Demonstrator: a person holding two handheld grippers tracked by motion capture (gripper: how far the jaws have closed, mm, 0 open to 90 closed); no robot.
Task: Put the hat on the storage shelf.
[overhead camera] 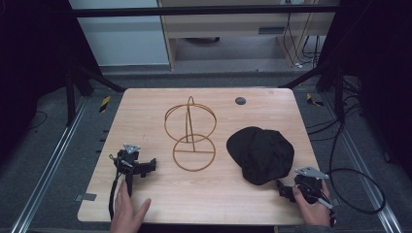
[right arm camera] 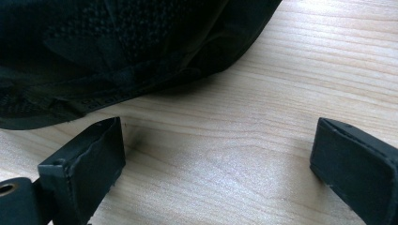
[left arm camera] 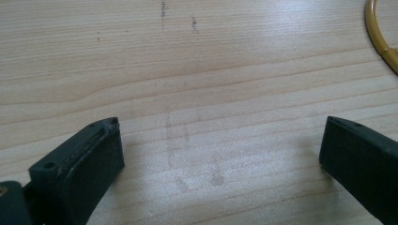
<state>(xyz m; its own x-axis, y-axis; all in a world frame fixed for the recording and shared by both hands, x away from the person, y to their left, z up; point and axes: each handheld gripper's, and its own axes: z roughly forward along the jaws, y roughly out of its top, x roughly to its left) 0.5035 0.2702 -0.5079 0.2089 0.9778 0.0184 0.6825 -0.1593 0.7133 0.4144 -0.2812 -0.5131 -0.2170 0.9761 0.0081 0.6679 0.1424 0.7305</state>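
A black cap point(overhead camera: 261, 154) lies on the right half of the wooden table point(overhead camera: 145, 111). At the table's middle stands a gold wire stand point(overhead camera: 190, 131) made of rings on a round base. My right gripper point(overhead camera: 285, 190) rests near the front right corner, just short of the cap's near edge. In the right gripper view the right gripper point(right arm camera: 218, 126) is open on bare wood, with the cap point(right arm camera: 117, 51) just beyond its left jaw. My left gripper point(overhead camera: 145, 167) lies at the front left, held by a hand. The left gripper point(left arm camera: 220, 125) is open over bare wood, the stand's ring point(left arm camera: 381, 40) at top right.
A small dark round plug point(overhead camera: 240, 101) sits in the table's far right part. Black frame posts point(overhead camera: 73, 92) stand off the table's far corners, and cables point(overhead camera: 357, 189) loop on the floor to the right. A cabinet point(overhead camera: 233, 29) stands behind.
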